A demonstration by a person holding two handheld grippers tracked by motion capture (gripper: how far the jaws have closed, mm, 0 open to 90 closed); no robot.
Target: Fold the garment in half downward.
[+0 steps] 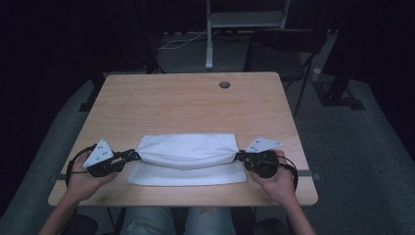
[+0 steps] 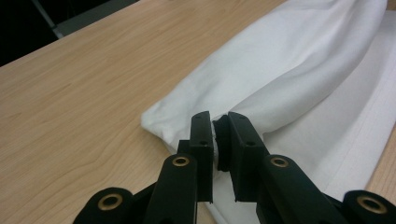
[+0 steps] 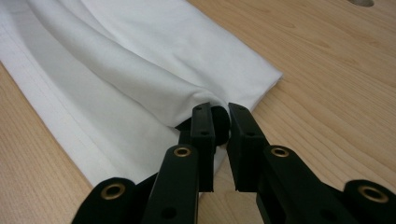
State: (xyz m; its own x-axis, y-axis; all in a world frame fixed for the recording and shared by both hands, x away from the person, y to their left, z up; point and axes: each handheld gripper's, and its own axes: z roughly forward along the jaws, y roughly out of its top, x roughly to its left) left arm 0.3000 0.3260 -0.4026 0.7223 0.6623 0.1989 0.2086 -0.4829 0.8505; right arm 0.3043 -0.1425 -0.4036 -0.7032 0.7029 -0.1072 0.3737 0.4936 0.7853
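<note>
A white cloth (image 1: 188, 156) lies folded across the near half of the wooden table (image 1: 186, 103). Its upper layer is lifted and bunched into a roll, while the lower layer lies flat on the wood. My left gripper (image 1: 133, 156) is shut on the cloth's left end. In the left gripper view the cloth (image 2: 299, 79) runs away from my left gripper (image 2: 219, 126), pinched between the pads. My right gripper (image 1: 241, 156) is shut on the right end. In the right gripper view my right gripper (image 3: 219, 119) bites a fold of the cloth (image 3: 130, 70).
A round cable hole (image 1: 224, 84) sits near the table's far edge. A metal stand (image 1: 209, 34) and a dark chair (image 1: 284, 54) stand behind the table. The person's knees (image 1: 181, 223) are under the near edge.
</note>
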